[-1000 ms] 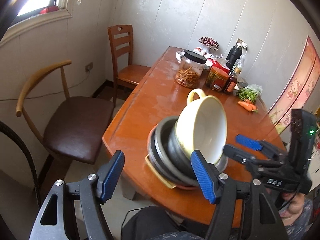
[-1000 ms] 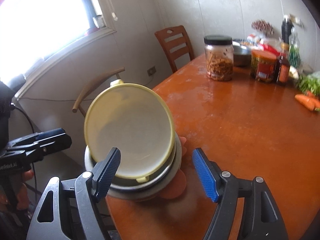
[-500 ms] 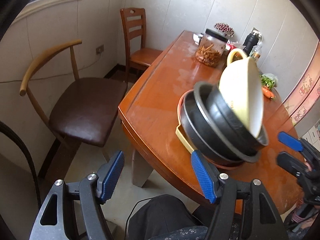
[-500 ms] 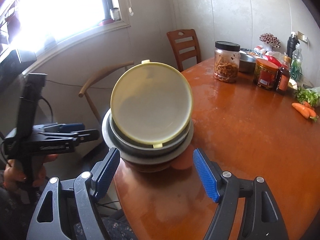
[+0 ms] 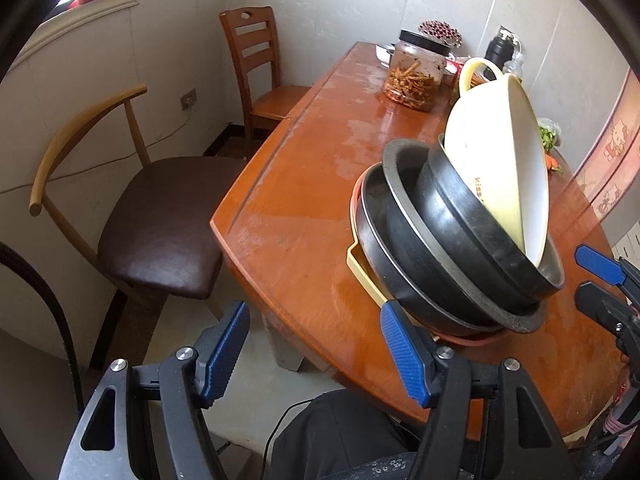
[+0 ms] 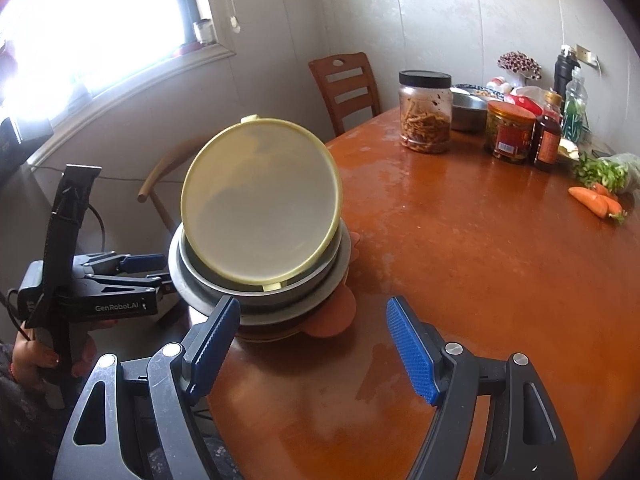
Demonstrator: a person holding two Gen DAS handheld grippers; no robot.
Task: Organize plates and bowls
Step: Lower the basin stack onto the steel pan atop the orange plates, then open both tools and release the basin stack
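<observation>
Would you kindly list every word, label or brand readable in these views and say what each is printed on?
"GenRobot.AI": on the side of the left hand-held gripper, right wrist view.
"kiss": on the yellow bowl, the lettering cut off by the black bowl.
Red jar label and dark sauce bottle label: too blurred to read.

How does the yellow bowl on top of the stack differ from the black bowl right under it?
The yellow bowl is pale yellow with a loop handle at its rim; the black bowl is dark, with no handle visible. The yellow bowl tilts steeply, nearly on edge, while the black bowl leans less. The yellow bowl rests inside the black bowl. Both lean the same way in one nested stack near the table edge.
</observation>
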